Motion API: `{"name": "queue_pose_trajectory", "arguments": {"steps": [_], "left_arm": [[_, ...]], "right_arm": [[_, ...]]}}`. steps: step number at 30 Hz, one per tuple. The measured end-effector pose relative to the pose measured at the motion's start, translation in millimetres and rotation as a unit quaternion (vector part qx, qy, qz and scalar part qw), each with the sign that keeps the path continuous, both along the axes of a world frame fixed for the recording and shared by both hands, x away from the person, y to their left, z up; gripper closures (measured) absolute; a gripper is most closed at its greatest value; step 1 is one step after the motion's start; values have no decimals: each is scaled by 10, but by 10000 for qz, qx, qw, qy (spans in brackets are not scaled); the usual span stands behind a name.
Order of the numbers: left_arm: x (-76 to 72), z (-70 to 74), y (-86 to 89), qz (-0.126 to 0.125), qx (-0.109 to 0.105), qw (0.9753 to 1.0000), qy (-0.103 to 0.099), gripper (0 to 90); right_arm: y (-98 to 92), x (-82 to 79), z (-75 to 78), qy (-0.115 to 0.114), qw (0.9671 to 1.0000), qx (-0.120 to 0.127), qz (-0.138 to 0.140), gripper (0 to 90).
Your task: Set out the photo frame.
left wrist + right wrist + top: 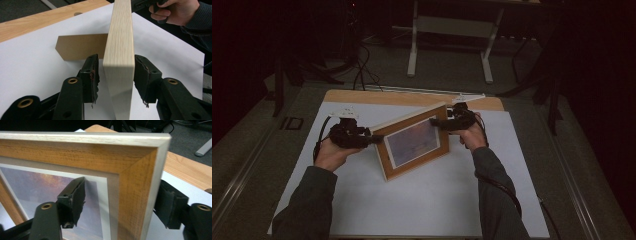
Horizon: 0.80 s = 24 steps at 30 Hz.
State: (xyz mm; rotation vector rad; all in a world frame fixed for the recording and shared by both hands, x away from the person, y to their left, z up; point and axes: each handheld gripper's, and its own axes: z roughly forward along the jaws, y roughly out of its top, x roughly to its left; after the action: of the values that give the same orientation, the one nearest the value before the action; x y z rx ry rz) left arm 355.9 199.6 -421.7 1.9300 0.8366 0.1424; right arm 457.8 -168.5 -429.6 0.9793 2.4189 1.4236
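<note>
**High view: picture frame held upright between two hand-held grippers**

High view shows a wooden picture frame (414,141) standing on edge near the middle of the white sheet (427,200) that covers the bench (377,96). The frame is turned at an angle, its glazed front with a purplish, hazy picture facing the person. The left hand-held gripper (373,138) meets the frame's left end, and the right hand-held gripper (436,123) meets its upper right corner. Both of the person's forearms, in dark sleeves, come in from the bottom edge.

From the left gripper view, the pale edge of the frame (119,62) rises between the two black jaws. The jaws straddle that edge with a thin gap on each side, so this gripper is narrowed around the frame but not clearly pressing it. Behind the frame a brown easel stand (80,46) lies against the white sheet (37,67). The person's right hand (175,10) shows at the top right, gripping its tool.

From the right gripper view, the frame's corner (132,185) sits between the jaws: one jaw lies over the glass front, the other behind the back edge. Whether they press on the wood I cannot tell. The bare bench (187,170) wood shows beyond the corner.
</note>
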Motion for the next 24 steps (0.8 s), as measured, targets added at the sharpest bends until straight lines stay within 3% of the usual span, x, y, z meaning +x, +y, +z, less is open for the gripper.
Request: {"name": "queue_pose_trajectory", "arguments": {"steps": [2,3,8,14,24], "left_arm": [[-24,-6,28,32,-74,10000,-19,655],[-46,9,12,62,8,9999,-121,685],[-41,41,-29,382,252,9987,-211,682],[28,18,-34,599,82,9979,-214,678],[129,-30,-78,659,-14,9974,-280,645]], "right_arm": [[-45,3,-12,58,9999,121,-30,360],[-53,4,-16,70,9999,136,-15,371],[-74,-6,-15,62,9999,152,-54,412],[-139,-47,-30,33,9994,259,-230,479],[-261,-162,-30,-13,9989,168,-427,582]]}}
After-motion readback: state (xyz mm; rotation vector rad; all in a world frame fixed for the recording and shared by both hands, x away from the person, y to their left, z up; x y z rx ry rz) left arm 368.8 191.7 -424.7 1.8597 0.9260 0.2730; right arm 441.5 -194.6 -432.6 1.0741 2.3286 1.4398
